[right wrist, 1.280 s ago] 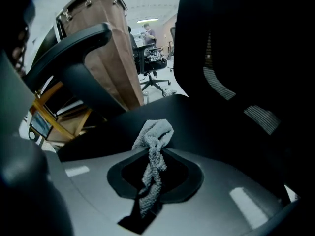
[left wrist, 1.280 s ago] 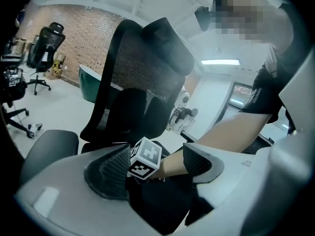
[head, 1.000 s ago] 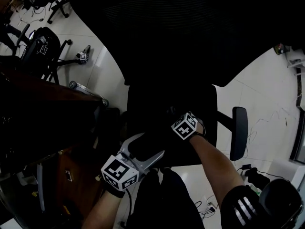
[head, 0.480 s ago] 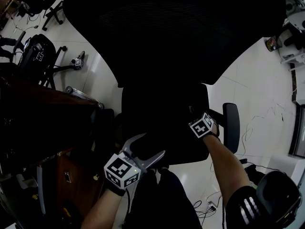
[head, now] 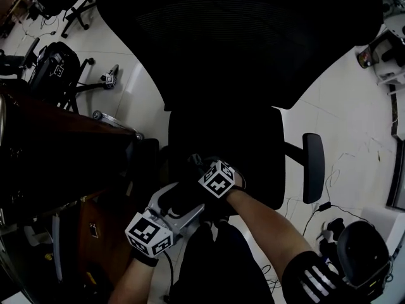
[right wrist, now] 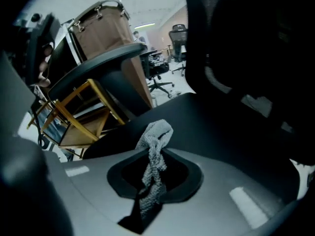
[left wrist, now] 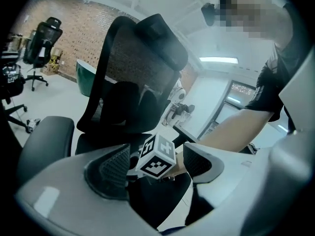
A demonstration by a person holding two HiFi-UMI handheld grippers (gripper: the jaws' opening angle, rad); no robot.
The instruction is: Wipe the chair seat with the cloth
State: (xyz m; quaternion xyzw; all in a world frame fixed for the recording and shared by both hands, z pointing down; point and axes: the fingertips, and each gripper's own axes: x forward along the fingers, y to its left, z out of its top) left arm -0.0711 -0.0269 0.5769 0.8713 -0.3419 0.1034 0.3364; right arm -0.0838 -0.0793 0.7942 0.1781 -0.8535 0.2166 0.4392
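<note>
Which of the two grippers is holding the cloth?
The right gripper: its jaws are shut on the grey cloth. The left gripper stands open, gripping nothing.

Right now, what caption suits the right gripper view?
Right tongs clamp a grey cloth over the black chair seat.

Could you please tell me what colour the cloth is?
Light grey cloth, clearest in the right gripper view.

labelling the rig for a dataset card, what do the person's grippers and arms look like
Both the left gripper and right gripper have pale grey curved bodies with dark pads. Each carries a white cube with black square markers. The right arm wears a dark short sleeve with white stripes.
</note>
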